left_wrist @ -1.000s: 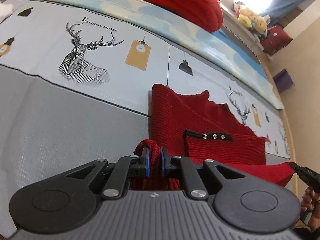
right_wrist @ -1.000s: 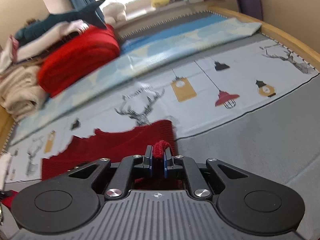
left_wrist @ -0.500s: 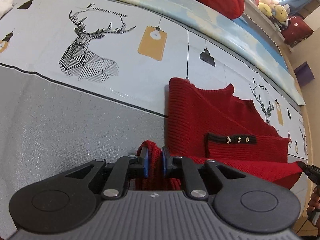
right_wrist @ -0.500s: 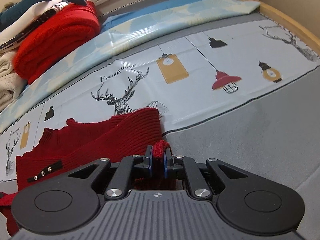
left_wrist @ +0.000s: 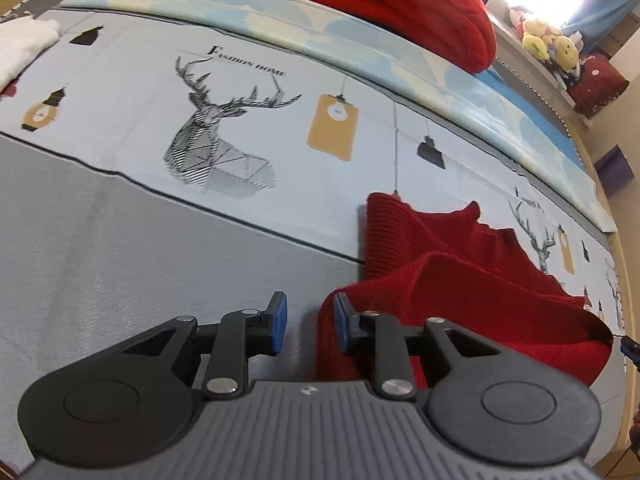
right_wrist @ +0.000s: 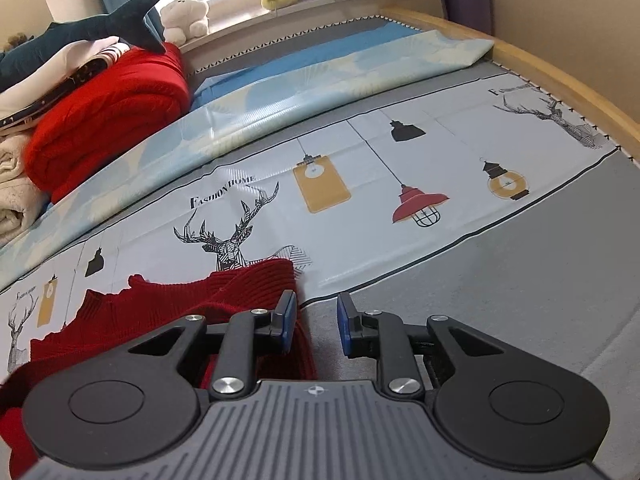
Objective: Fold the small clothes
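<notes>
both my left gripper (left_wrist: 307, 319) & right gripper (right_wrist: 317, 318) just let go, jaws now wide w/ nothing between, red sweater (left_wrist: 460, 276) dropped folded over itself at lower right of left view on the bedsheet (left_wrist: 160, 240), so this fold looks done.

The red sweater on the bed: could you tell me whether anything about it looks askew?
Yes. The sweater is not flat: its near layer humps up in a loose ridge, edges unaligned. Both tongs, left and right, are open and hold nothing.
</notes>
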